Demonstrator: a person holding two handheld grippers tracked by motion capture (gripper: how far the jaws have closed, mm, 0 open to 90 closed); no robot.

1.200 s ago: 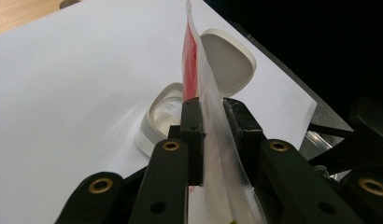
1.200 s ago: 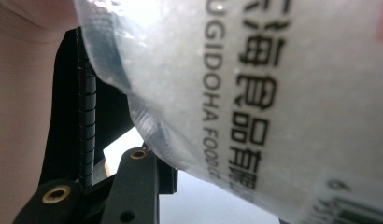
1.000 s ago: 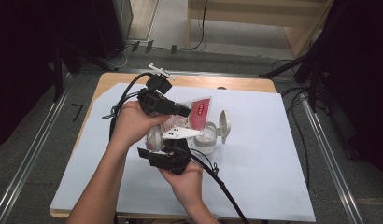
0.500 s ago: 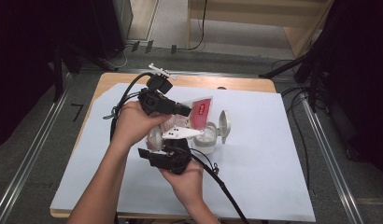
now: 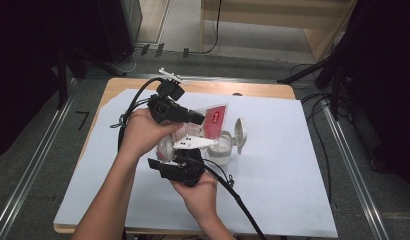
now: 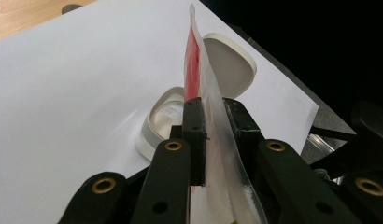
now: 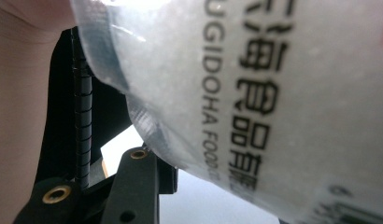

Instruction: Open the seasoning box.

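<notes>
Left gripper [image 6: 213,116]: you pinch the pouch [image 6: 213,130] over the open jar [image 6: 168,119]; right gripper's [image 5: 180,167] state cannot be told.

The high view looks forward and down from above the near edge of the worktop [image 5: 293,200], taking in all four corners. The left gripper view sits close behind the left claw [image 6: 213,121], facing along the pouch [image 6: 199,65] toward the open white container [image 6: 171,116], which the high view shares. The right gripper view presses right against the pouch.
</notes>
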